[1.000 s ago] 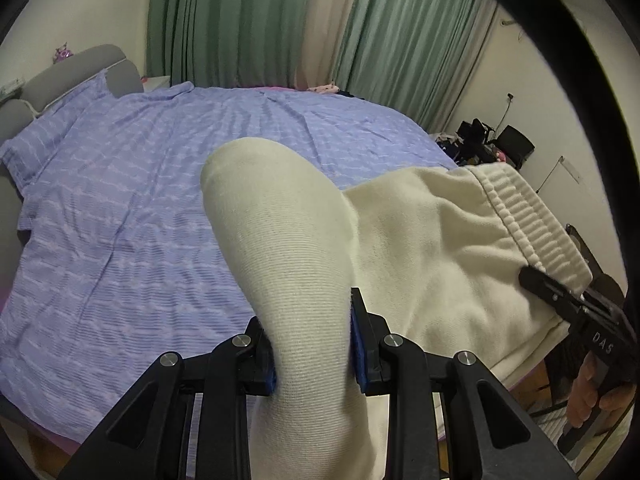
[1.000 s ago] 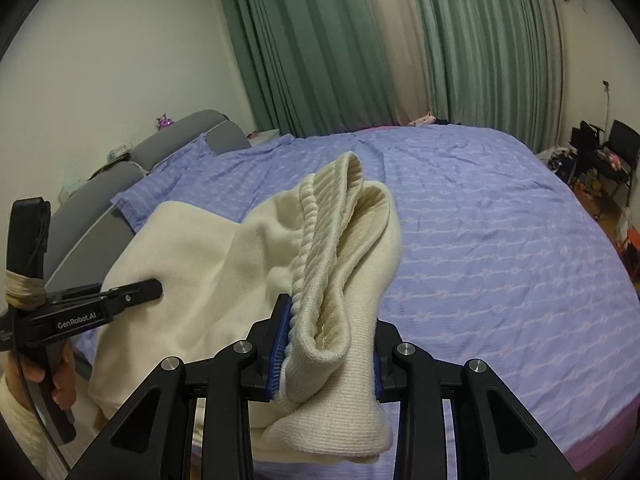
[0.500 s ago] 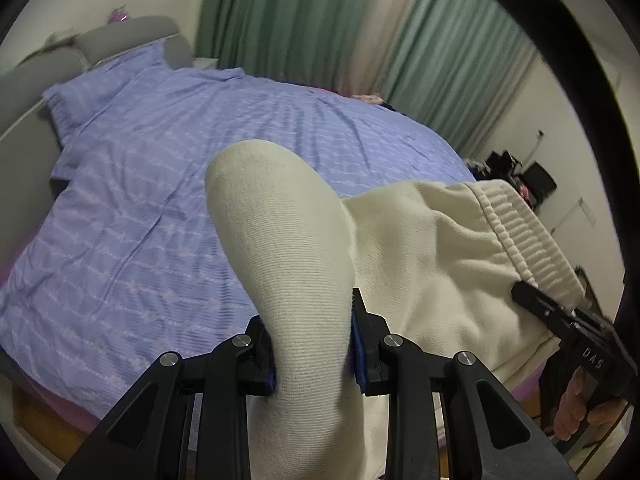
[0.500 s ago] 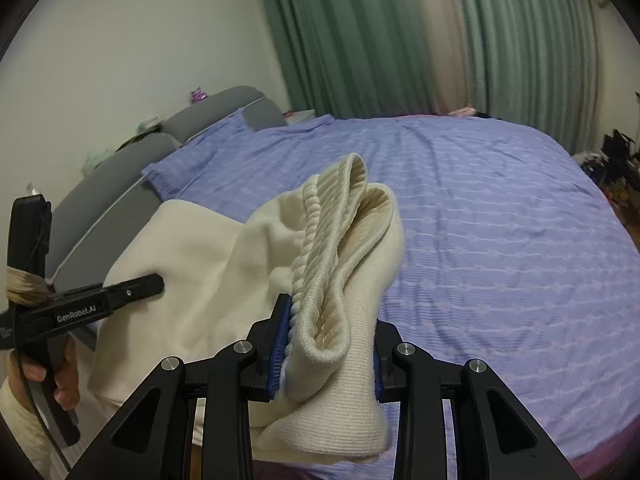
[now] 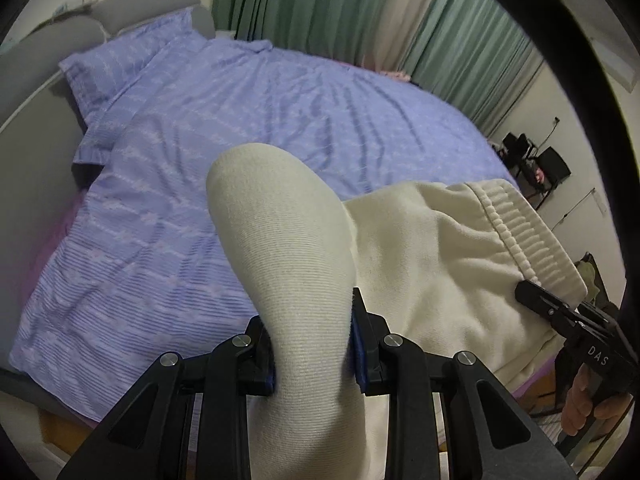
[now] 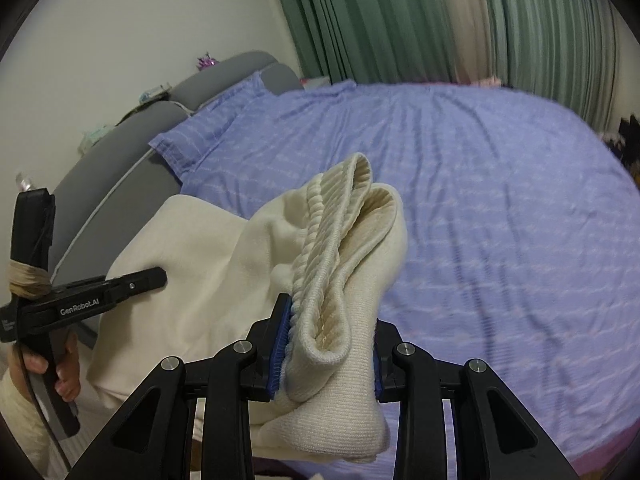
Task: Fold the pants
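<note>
Cream knit pants [image 5: 432,248] hang stretched between my two grippers above the near edge of the bed. My left gripper [image 5: 314,340] is shut on a thick fold of the plain fabric, which bulges up past the pads. My right gripper [image 6: 326,340] is shut on the bunched ribbed waistband [image 6: 340,216]. In the left wrist view the right gripper [image 5: 560,312] shows at the far right, clamped on the waistband edge, with a hand below it. In the right wrist view the left gripper [image 6: 120,284] shows at the left, its tip on the cloth [image 6: 188,264].
A wide bed with a purple striped cover [image 5: 240,128] [image 6: 480,184] fills the view ahead. A grey padded headboard [image 6: 128,148] and a pillow [image 5: 120,64] lie at the left. Green curtains [image 6: 400,16] hang behind. Dark chairs and clutter [image 5: 536,160] stand at the right.
Both grippers have carried the pants sideways and a little lower along the bed; the headboard and pillow have come further into view. Both grips are unchanged.
</note>
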{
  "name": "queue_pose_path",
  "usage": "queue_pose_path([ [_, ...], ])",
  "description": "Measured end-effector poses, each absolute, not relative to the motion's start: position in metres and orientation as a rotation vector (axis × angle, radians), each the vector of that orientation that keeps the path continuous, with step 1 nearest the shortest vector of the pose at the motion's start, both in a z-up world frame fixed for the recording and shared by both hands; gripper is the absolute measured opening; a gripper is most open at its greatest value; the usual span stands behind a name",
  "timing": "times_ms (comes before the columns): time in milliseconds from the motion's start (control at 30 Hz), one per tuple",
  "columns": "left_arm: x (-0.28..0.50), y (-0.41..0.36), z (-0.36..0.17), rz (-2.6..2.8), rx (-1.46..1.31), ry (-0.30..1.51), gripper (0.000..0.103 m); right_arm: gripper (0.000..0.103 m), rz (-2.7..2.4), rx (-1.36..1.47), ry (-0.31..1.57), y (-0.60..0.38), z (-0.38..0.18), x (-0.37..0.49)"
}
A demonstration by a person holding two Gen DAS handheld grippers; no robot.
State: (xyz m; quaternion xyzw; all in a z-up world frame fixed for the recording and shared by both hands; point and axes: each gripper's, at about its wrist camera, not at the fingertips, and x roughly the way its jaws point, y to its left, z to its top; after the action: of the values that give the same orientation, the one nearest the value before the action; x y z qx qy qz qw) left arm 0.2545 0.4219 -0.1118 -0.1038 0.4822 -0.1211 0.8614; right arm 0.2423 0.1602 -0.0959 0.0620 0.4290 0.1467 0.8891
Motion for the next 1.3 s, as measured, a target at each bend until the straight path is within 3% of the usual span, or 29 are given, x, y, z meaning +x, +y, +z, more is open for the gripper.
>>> queue_pose_path([
  [367, 0.354, 0.506, -0.176, -0.286, -0.115, 1.096, 0.028, 0.033, 0.306, 0.098, 1.031, 0.26, -0.173, 0.327],
  [633, 0.436, 0.521, -0.234, -0.258, -0.077, 1.151, 0.028, 0.033, 0.254, 0.068, 1.091, 0.293, -0.221, 0.394],
  [1000, 0.463, 0.54, -0.331, -0.16, -0.036, 1.34, 0.03, 0.033, 0.188, 0.081, 1.311, 0.295, -0.311, 0.424],
  [1100, 0.452, 0.545, -0.343, -0.133, -0.044, 1.367, 0.033, 0.039, 0.177, 0.064, 1.364, 0.293, -0.325, 0.416],
  [1200, 0.445, 0.54, -0.336, -0.075, 0.013, 1.35, 0.044, 0.06, 0.126, 0.025, 1.376, 0.286, -0.326, 0.409],
  [1300, 0.436, 0.535, -0.317, -0.003, 0.106, 1.294, 0.053, 0.065, 0.056, -0.035, 1.308, 0.275, -0.304, 0.403],
])
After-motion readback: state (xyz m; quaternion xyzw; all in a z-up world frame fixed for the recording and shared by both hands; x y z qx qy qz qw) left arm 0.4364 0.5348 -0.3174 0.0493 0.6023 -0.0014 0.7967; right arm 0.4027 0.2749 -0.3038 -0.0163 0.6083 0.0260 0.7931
